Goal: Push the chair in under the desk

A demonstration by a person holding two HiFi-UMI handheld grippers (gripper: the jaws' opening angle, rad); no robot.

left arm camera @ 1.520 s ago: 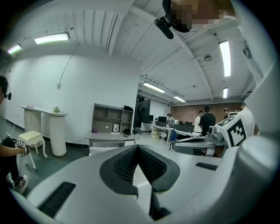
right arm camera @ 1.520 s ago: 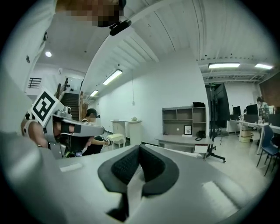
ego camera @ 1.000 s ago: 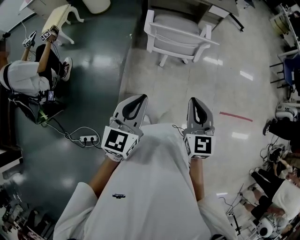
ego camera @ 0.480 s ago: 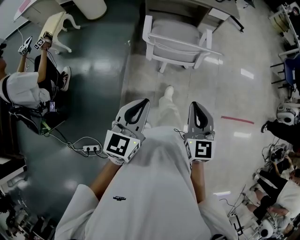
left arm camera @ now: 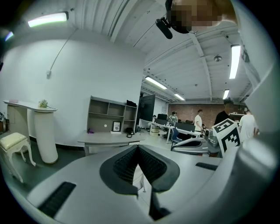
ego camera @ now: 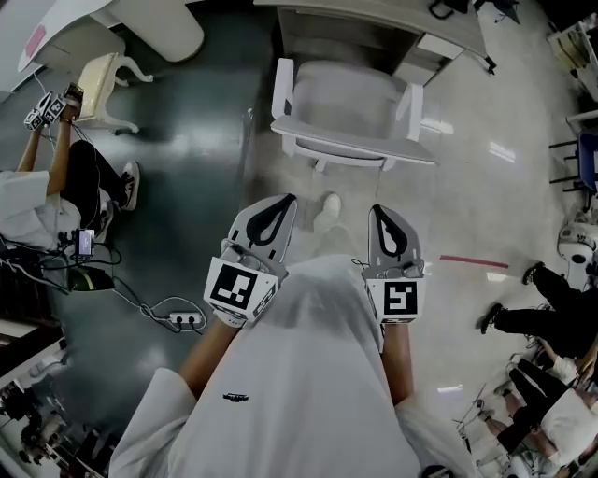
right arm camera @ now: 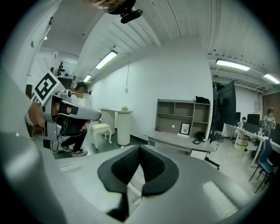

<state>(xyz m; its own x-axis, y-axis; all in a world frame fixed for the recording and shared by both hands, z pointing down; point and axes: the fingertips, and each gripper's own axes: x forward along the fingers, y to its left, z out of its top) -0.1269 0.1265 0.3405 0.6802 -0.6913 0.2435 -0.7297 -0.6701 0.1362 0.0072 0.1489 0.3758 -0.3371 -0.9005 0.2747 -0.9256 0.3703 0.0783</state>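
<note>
- The left gripper (ego camera: 282, 200) was seen at lower centre-left of the head view, with its jaws closed together and nothing held between them; this was confirmed in the left gripper view (left arm camera: 138, 149).
- The right gripper (ego camera: 377, 211) was held beside it at lower centre-right, likewise closed and empty, as seen in the right gripper view (right arm camera: 140, 150).
- The white chair (ego camera: 348, 93) was found at upper centre of the head view, its back rail turned toward the grippers and not touched by either.
- The desk (ego camera: 374, 13) was placed just beyond the chair, at the top edge.
- A power strip (ego camera: 183, 320) was seen on the dark floor at lower left.
- A cream stool (ego camera: 93, 73) stood at upper left, beside a seated person (ego camera: 37, 201).
</note>
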